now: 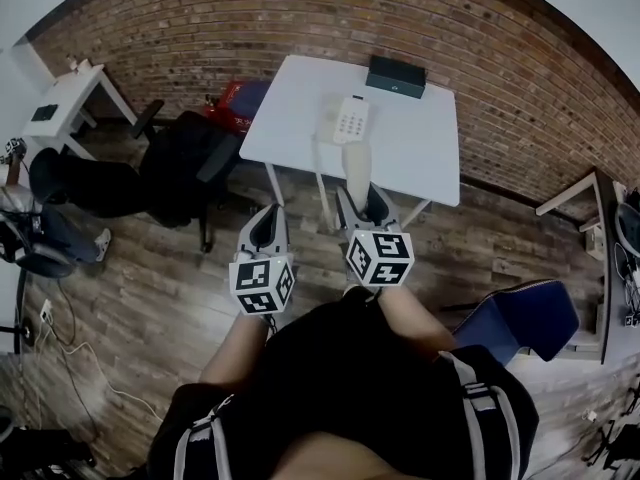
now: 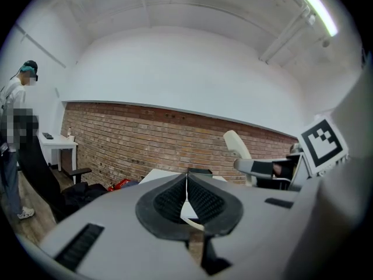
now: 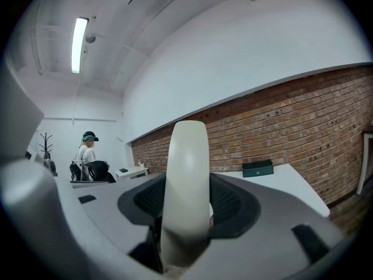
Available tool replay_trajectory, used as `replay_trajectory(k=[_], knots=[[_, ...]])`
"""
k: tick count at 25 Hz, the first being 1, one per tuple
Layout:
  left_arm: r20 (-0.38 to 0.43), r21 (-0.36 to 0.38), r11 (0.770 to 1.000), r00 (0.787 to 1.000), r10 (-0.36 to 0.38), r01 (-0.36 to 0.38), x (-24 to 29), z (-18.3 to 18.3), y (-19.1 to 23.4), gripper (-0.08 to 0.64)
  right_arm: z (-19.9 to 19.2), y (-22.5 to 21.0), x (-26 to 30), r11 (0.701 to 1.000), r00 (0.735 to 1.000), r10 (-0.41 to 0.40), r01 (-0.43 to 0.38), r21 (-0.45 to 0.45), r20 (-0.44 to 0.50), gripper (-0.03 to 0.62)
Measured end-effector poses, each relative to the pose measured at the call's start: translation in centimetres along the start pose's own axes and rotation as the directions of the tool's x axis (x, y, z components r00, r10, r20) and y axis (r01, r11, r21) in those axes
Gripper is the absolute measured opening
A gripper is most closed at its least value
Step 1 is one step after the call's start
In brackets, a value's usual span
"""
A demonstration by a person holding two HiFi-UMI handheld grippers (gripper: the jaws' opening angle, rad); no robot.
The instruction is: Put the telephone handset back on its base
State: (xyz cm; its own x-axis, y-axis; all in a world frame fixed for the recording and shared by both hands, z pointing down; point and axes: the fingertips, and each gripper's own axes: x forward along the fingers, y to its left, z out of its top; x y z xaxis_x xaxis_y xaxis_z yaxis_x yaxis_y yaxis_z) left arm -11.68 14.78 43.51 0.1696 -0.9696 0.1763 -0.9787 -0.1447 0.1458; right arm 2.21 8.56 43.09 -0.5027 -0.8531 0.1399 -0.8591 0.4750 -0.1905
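The white telephone base (image 1: pixel 350 121) with its keypad lies on the white table (image 1: pixel 420 158), which is ahead of me. My right gripper (image 1: pixel 363 198) is shut on the cream handset (image 1: pixel 357 165), which sticks out forward toward the table's near edge. In the right gripper view the handset (image 3: pixel 186 174) stands upright between the dark pads (image 3: pixel 233 206). My left gripper (image 1: pixel 266 220) hangs beside it on the left, short of the table, jaws together with nothing in them. The left gripper view shows its pads (image 2: pixel 204 200) meeting and the handset (image 2: pixel 238 144) off to the right.
A dark green box (image 1: pixel 396 76) sits at the table's far edge against the brick wall. A black office chair (image 1: pixel 185 168) and a red object (image 1: pixel 232 98) are left of the table, a blue chair (image 1: pixel 525 318) at the right. A person (image 2: pixel 16 133) stands far left by a small white desk (image 1: pixel 65 103).
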Motion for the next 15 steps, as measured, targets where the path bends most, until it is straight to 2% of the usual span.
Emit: replay_trajectory(k=[7,15], knots=[[-0.001,0.005,1.0,1.0,-0.012,0.012,2.1,0.3,0.9,0.005,-0.2,-0.5,2.2,1.0,1.0,0.001,0.0,0.016,-0.013,0.193],[0.002,0.013,1.0,1.0,-0.004,0.004,7.5,0.7,2.4,0.005,0.2,-2.9,7.4,0.999,1.0,0.014,-0.014,0.032,-0.006,0.193]])
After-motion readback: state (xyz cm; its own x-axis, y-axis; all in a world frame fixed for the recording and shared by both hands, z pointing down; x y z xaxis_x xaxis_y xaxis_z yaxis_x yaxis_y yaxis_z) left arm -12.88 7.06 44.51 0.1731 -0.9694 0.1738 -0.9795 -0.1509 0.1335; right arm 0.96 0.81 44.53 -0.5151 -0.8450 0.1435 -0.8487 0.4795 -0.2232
